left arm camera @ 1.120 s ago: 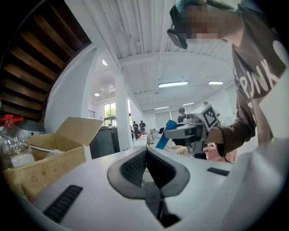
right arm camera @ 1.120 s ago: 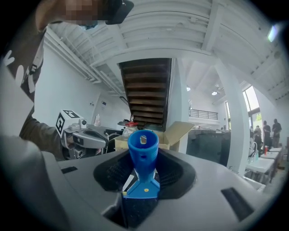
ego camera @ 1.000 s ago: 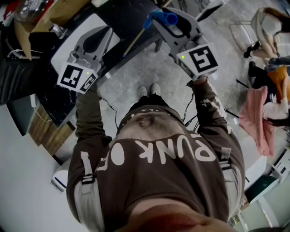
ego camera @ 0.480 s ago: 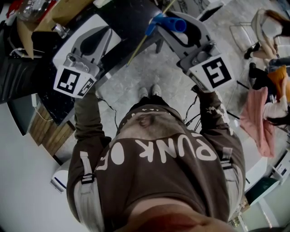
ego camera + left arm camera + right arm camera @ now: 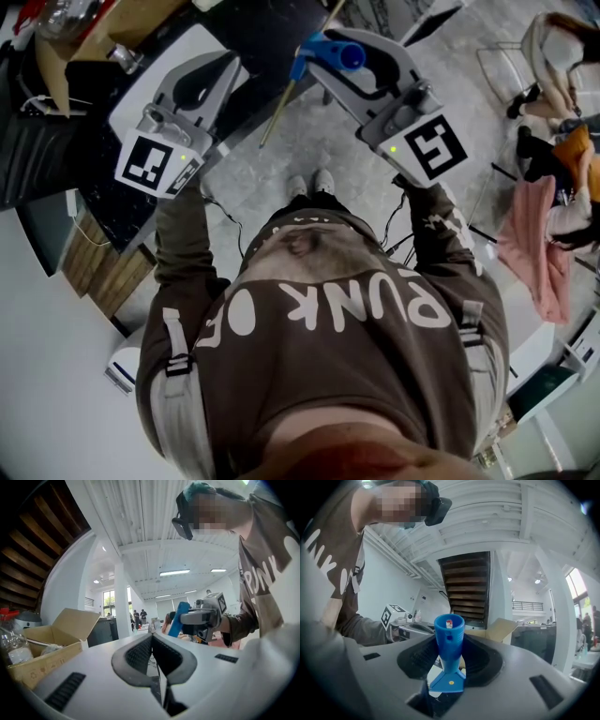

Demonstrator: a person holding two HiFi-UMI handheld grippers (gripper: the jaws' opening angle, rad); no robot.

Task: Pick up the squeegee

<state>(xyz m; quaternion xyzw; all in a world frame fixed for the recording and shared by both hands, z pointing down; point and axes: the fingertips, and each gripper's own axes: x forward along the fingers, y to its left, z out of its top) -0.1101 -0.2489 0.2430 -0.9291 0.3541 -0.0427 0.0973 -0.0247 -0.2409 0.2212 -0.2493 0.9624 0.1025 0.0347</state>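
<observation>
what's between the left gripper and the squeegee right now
Nothing: the head view shows only open air over the table edge between left gripper and squeegee, which the right gripper clamps.

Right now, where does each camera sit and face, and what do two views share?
Head view: on the person's head, facing steeply down; shows torso, feet, left hand-held gripper, right hand-held gripper.
Left gripper view: on the left hand-held gripper, looking along its shut, empty jaws; shows the person's chest, right sleeve.
Right gripper view: on the right hand-held gripper, looking along jaws clamped on the blue squeegee; shows left sleeve.
Shared: both gripper views show the cardboard box.
</observation>
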